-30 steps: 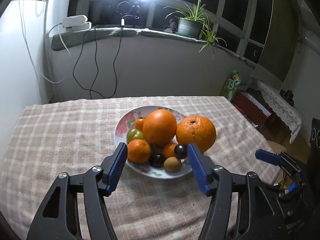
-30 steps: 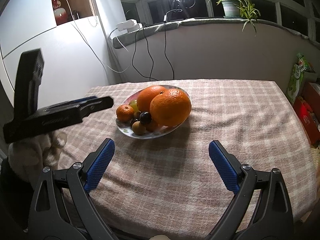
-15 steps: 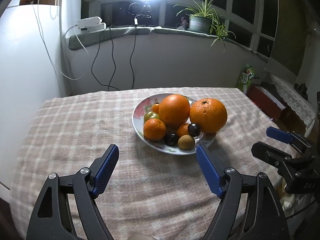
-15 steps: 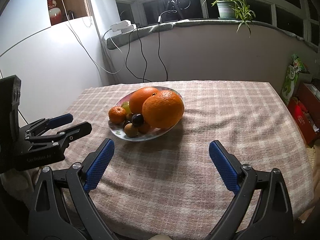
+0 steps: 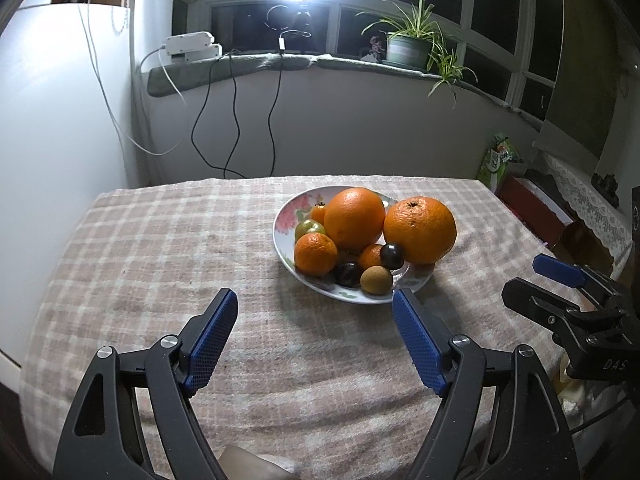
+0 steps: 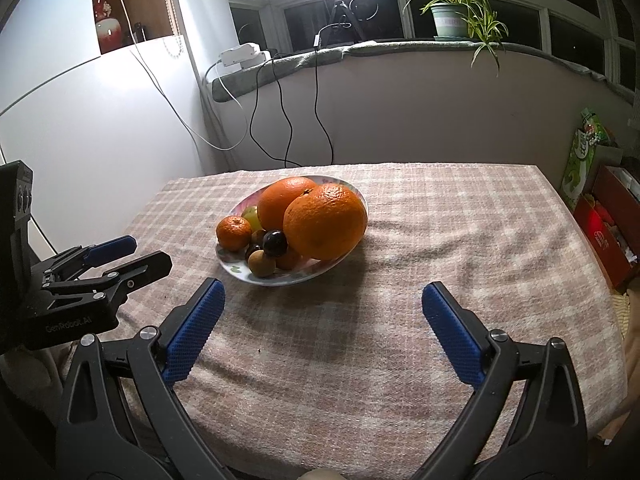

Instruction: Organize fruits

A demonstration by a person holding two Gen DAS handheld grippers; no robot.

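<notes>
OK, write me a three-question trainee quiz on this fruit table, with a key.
1. True or false: the left gripper holds a fruit.
2. Which fruit sits at the plate's right edge in the left wrist view? A) the small mandarin B) a large orange C) the green fruit
3. Fill in: the table is covered by a checked ____.

Key:
1. False; both it and the right gripper are open and empty.
2. B.
3. Cloth.
</notes>
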